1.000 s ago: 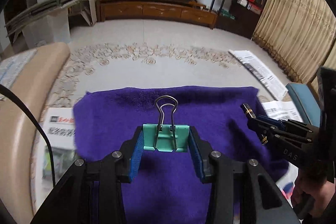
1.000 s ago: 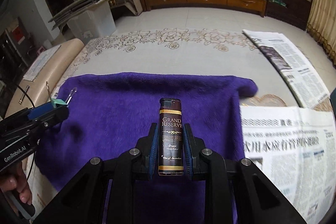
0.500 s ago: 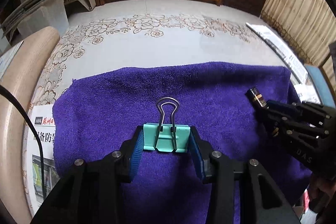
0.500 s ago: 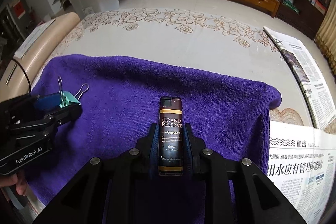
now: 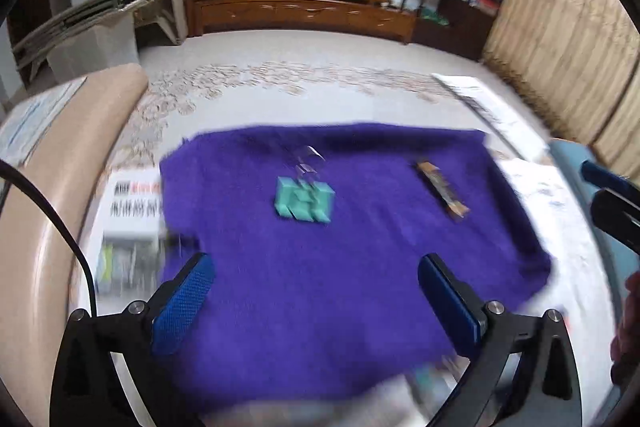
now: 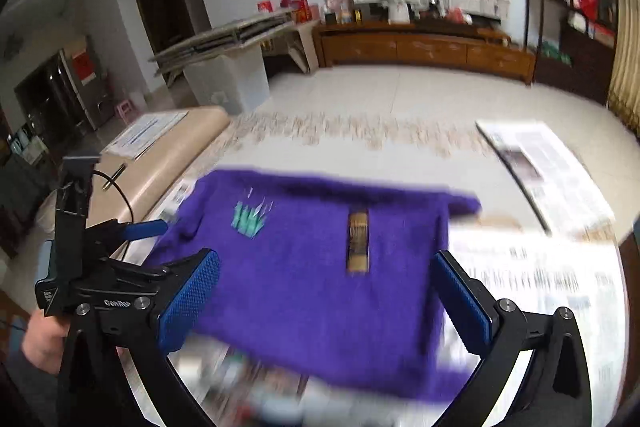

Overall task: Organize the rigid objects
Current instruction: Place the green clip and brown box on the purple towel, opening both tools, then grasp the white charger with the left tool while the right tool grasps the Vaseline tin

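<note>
I am pulling both sets of tongs back, jaws spread wide and empty: the left tongs [image 5: 316, 291] have just let go of the teal binder clip [image 5: 304, 203], the right tongs [image 6: 326, 291] of the brown lighter [image 6: 357, 241]. Both objects are now lying apart on the purple towel [image 5: 320, 307], the clip toward its left half, the lighter toward its right. Judging by this, both placements look finished.

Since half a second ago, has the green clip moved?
Yes. The clip has left the left gripper, now open, and lies on the purple towel, left of the lighter.
</note>
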The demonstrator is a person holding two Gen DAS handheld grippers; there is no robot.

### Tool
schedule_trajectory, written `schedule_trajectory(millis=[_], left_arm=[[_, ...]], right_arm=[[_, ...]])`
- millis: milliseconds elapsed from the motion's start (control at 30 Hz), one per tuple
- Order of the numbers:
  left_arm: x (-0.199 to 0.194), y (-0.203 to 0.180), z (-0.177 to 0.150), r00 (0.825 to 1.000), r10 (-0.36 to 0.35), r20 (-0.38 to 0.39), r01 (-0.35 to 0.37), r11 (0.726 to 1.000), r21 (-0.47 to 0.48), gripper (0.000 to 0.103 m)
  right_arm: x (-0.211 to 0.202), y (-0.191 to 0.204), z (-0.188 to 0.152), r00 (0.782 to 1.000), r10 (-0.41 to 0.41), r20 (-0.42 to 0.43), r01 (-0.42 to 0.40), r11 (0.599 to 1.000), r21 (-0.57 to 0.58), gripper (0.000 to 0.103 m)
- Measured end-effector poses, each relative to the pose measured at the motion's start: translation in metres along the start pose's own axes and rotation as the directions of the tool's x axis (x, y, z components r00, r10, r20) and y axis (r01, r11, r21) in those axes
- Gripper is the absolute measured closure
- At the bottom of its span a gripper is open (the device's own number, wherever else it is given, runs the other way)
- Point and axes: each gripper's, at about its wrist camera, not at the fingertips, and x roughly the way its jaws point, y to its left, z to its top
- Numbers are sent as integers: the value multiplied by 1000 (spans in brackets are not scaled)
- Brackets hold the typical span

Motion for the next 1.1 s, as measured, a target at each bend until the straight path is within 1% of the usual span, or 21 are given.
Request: schedule_trajectory(millis=[33, 67, 100, 133, 167, 233, 300, 333, 367, 467, 533, 600, 700, 733, 800, 900, 933, 1000, 1100], left_arm=[[-12, -3, -14, 1000, -19, -5, 19, 1000, -1, 0], [-17, -5, -22, 1000, -30, -5, 30, 1000, -4, 0], [-25, -6, -33, 998, -55, 2, 55, 998, -7, 0], [-32, -8, -47, 996, -87, -3, 87, 996, 5, 0], [-34, -10, -57, 995, -100, -18, 101, 995, 20, 0], [-35, -13, -76, 994, -98, -39, 100, 993, 60, 0], [-33, -18, -92, 996, -73, -57, 79, 989, 122, 0], [-32, -21, -98, 996, -59, -63, 68, 986, 154, 0], [-31, -22, -104, 996, -56, -63, 67, 980, 187, 0], [-27, -28, -116, 996, -63, -70, 79, 962, 261, 1], [-23, -33, -121, 995, -58, -82, 81, 940, 330, 1], [-20, -39, -125, 995, -61, -84, 88, 920, 383, 2], [-15, -44, -128, 994, -71, -83, 99, 903, 419, 5], [-12, -45, -129, 994, -72, -87, 103, 899, 426, 6], [-11, -45, -128, 992, -101, -77, 125, 898, 423, 10], [-8, -45, -127, 986, -143, -80, 164, 891, 423, 13], [-8, -44, -126, 986, -146, -76, 165, 891, 422, 17], [-8, -44, -124, 985, -156, -75, 173, 882, 439, 22], [-7, -44, -121, 983, -166, -83, 186, 872, 454, 27]], right_arm=[[-7, 1, -7, 1000, -4, -18, 4, 1000, -1, 0], [-17, 1, -20, 999, -19, -51, 19, 1000, 0, 0], [-22, 1, -28, 996, -36, -79, 36, 999, 4, 0], [-26, 2, -36, 993, -52, -103, 54, 998, 12, 0], [-33, -1, -50, 990, -66, -123, 71, 997, 33, 0], [-40, -5, -69, 988, -83, -131, 92, 993, 71, 0], [-45, -17, -90, 985, -95, -142, 114, 985, 132, 0], [-48, -22, -100, 986, -88, -144, 111, 981, 161, 0], [-47, -29, -109, 986, -80, -149, 108, 976, 190, 0], [-44, -44, -126, 979, -104, -178, 150, 952, 268, 0], [-42, -46, -130, 977, -109, -185, 159, 947, 280, 0], [-46, -44, -129, 970, -135, -200, 187, 944, 272, 0], [-56, -40, -127, 974, -145, -175, 187, 949, 254, 0], [-59, -42, -127, 974, -144, -176, 186, 949, 254, 0], [-64, -42, -126, 976, -132, -172, 174, 949, 262, 0], [-65, -43, -124, 977, -125, -173, 168, 949, 266, 0], [-66, -43, -124, 978, -122, -169, 164, 950, 266, 0], [-69, -43, -124, 980, -118, -162, 159, 951, 266, 0], [-73, -43, -123, 981, -111, -157, 151, 951, 270, 0]])
